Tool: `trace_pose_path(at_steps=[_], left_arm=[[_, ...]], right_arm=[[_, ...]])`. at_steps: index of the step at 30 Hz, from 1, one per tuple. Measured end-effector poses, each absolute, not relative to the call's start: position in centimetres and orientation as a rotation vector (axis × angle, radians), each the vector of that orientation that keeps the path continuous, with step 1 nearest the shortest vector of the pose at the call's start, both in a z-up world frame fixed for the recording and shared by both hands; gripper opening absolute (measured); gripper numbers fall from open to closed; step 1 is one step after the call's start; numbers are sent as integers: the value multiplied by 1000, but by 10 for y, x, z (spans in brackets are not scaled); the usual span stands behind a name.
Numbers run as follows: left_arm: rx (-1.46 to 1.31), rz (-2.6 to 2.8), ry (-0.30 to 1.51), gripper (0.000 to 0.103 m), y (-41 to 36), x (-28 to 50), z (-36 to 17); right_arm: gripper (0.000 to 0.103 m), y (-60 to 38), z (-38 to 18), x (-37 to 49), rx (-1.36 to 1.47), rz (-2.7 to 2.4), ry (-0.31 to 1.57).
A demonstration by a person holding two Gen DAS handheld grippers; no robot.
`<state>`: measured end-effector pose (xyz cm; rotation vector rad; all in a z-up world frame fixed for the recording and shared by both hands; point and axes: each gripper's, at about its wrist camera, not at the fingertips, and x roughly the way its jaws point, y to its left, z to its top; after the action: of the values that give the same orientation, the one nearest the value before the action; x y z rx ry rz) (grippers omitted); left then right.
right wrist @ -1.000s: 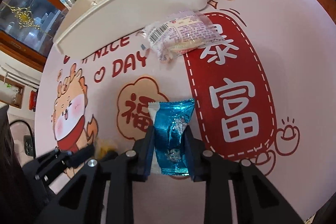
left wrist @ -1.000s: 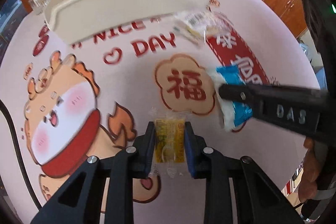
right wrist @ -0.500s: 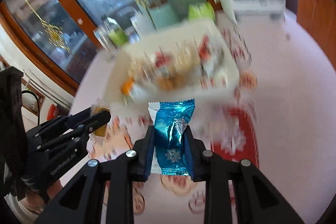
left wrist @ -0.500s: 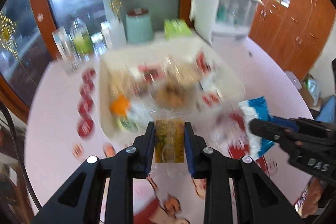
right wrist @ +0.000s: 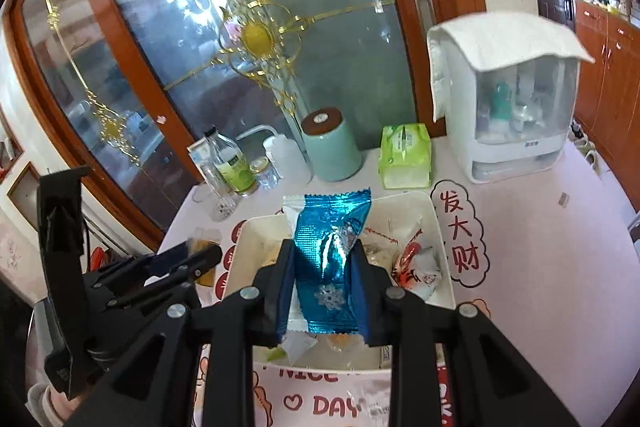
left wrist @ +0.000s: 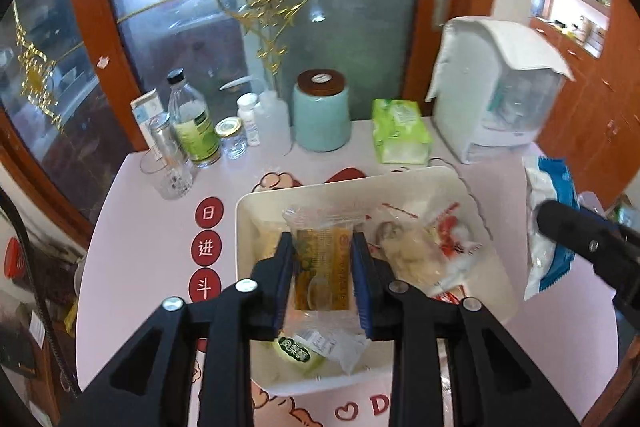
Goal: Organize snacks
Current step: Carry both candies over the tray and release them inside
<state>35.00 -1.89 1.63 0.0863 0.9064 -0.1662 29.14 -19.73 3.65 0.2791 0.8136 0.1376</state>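
Observation:
My left gripper [left wrist: 322,242] hangs over the white bin [left wrist: 340,185]. A yellow snack packet [left wrist: 322,267] stands upright between its blue pads; the jaws are opening, and the pads still touch the packet's sides. My right gripper [right wrist: 322,251] is shut on a blue foil snack packet [right wrist: 328,227] above the same bin [right wrist: 438,223]. Several wrapped snacks [left wrist: 420,251] lie inside the bin. In the left wrist view the blue packet [left wrist: 552,187] shows at the right edge. In the right wrist view the left gripper [right wrist: 204,253] is at the left.
Behind the bin stand a teal canister [left wrist: 322,115], a green tissue pack [left wrist: 398,131], bottles [left wrist: 192,123] and a glass [left wrist: 170,171]. A white cloth-covered appliance [right wrist: 516,107] is at the back right. A clear-wrapped snack [right wrist: 376,403] lies on the printed tablecloth in front of the bin.
Both grippers have risen off the tablecloth with their packets and moved forward over the bin. The left jaws stand slightly wider than before.

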Motion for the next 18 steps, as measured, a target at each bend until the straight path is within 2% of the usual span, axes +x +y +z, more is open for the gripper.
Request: trace_pose_path(at_steps=[1,2,4,9,18], left_arm=[[84,-152,919,48,-18,355,10],[80,-136,932,72,-16,359,4],[71,-104,941,86,-12,362,-7],[76,-93,951,86,-6,360,-21],[71,-101,937,86,0,350,-21]], right_arm=[[27,-197,30,298,277,131,835],[27,-198,22,304,277,117,864],[29,-198,7,312,292,116,923],[40,-199,-14,312,286,94,984],[42,-200,-16,300,293,97,999]])
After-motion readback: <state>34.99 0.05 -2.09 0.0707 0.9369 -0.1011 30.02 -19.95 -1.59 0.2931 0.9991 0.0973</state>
